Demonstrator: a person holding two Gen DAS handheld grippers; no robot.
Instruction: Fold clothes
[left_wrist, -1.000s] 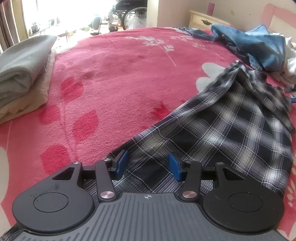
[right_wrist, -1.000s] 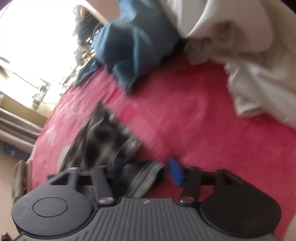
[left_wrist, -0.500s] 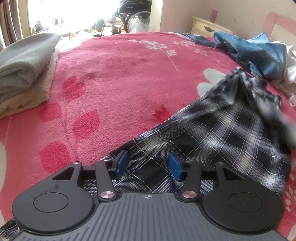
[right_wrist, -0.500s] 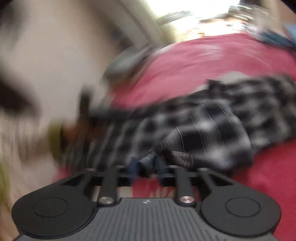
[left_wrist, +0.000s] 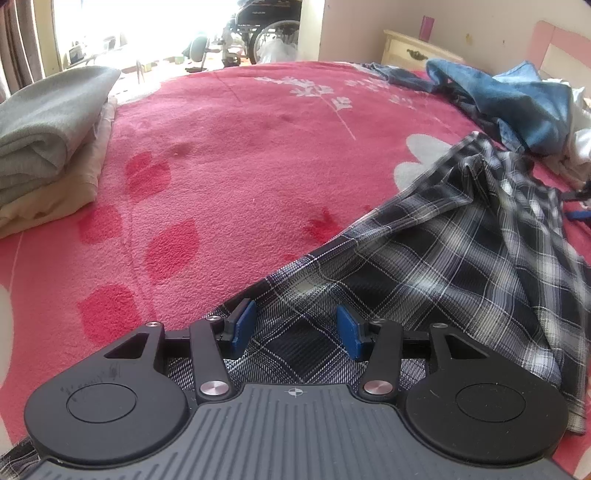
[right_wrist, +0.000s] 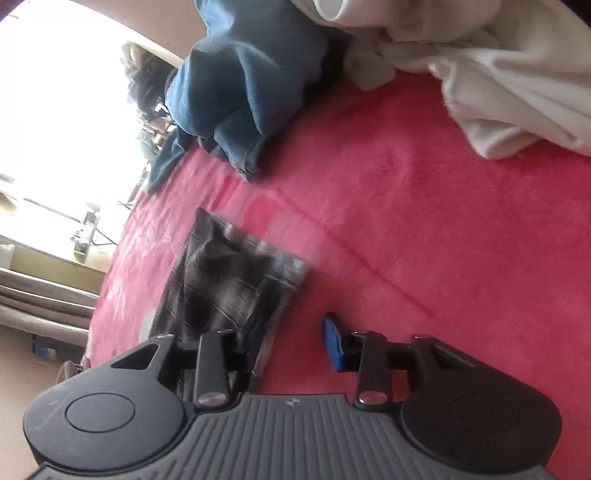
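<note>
Plaid shirt (left_wrist: 461, 266): lying unfolded and rumpled on the red blanket (left_wrist: 240, 147).
Left gripper (left_wrist: 295, 326): hovering over the shirt's near hem, pads apart, gripping nothing.
Right gripper (right_wrist: 291, 341): jaws closing beside the shirt's corner, nothing clamped.
Folded stack (left_wrist: 48, 140): sitting done, well apart from the shirt.
Blue and white clothes (right_wrist: 240, 85): waiting beyond the shirt, unfolded.

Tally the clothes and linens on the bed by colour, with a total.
Black-and-white plaid: 1, the plaid garment
Blue: 1, the blue garment
White or cream, crumpled: 1, the white heap; how many pieces it holds cannot be told
Grey, folded: 1, the grey towel
Beige, folded: 1, the beige cloth under the towel
Total: 5
</note>
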